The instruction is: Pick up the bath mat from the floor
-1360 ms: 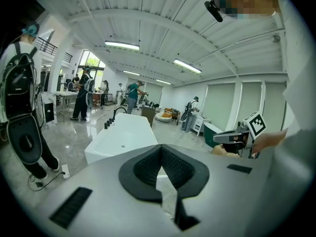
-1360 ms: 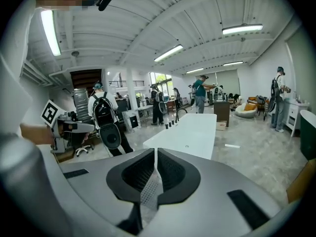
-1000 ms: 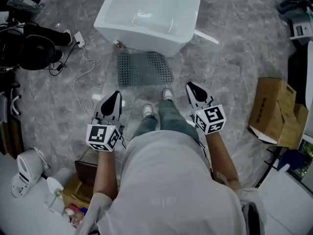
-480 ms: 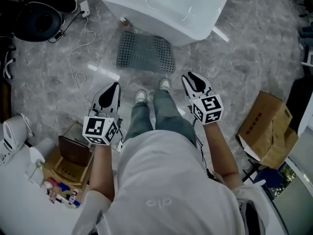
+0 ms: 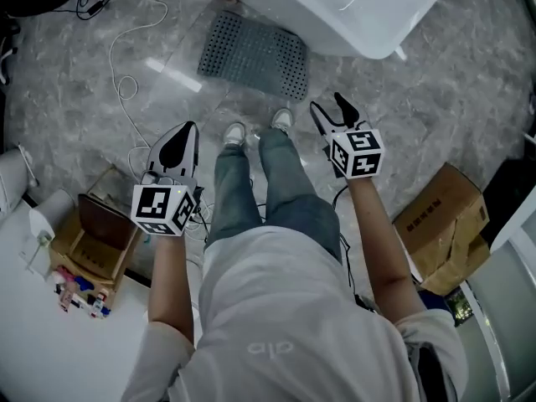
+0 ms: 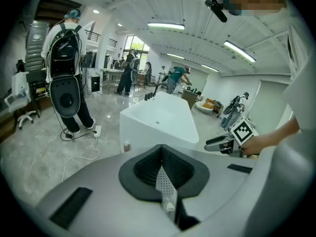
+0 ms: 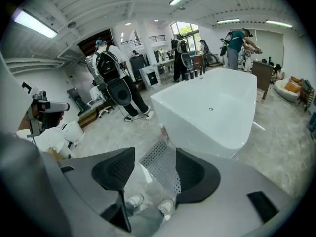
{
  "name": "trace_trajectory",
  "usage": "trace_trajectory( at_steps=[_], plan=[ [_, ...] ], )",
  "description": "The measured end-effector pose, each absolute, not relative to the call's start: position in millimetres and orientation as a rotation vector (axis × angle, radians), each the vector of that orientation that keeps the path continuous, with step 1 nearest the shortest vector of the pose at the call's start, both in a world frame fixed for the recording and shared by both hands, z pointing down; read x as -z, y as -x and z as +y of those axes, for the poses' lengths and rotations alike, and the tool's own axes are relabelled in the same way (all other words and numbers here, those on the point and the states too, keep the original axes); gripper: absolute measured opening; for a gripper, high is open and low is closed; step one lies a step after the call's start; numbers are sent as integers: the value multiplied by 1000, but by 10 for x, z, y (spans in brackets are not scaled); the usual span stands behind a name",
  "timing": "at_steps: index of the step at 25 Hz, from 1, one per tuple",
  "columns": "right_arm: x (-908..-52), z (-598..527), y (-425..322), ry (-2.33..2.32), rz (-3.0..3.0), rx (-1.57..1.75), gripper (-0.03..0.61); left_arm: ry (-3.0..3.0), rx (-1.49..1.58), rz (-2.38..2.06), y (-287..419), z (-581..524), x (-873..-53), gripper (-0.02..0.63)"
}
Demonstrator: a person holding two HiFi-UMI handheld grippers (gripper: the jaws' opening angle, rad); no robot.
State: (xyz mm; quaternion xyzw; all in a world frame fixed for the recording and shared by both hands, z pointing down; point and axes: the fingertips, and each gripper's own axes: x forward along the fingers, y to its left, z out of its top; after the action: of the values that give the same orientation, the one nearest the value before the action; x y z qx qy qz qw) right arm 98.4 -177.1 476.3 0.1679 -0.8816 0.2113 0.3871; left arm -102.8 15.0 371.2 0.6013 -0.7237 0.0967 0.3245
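Noting bath mat [image 5: 251, 54] flat on floor, upper centre, beside tub [image 5: 360, 11]: judged light, floppy, best pinched at near edge; left gripper [image 5: 177, 143] clamped empty, right gripper [image 5: 333, 111] empty, jaws just opening.

Grey perforated bath mat [image 5: 254, 54]; white bathtub [image 5: 360, 7]; grey marbled floor [image 5: 59, 99].

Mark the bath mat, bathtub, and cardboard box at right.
bath mat [image 5: 253, 54], head view, middle of its perforated top.
bathtub [image 5: 377, 38], head view, near side wall.
cardboard box [image 5: 440, 219], head view, top flap.
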Motion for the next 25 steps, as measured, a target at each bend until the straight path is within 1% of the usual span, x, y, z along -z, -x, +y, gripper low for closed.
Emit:
trace_trajectory(
  at_steps=[3, 8, 15, 25],
  plan=[
    [-5147, -1806, -969, -403, -2190, -537, 304, -1529, -243, -1902, 1032, 198, -3950, 17],
    [-5806, -1909, -911, -380, -2106, -545, 320, -1444, -217, -1898, 1067, 219, -4397, 17],
    [-6800, -1989, -909, -334, -2002, -564, 325, -1361, -205, -1891, 1051, 227, -5046, 17],
    [-8274, -1890, -1191, -280, -1854, -632, 333, -1262, -220, -1841, 857, 382, -6200, 17]
  ],
)
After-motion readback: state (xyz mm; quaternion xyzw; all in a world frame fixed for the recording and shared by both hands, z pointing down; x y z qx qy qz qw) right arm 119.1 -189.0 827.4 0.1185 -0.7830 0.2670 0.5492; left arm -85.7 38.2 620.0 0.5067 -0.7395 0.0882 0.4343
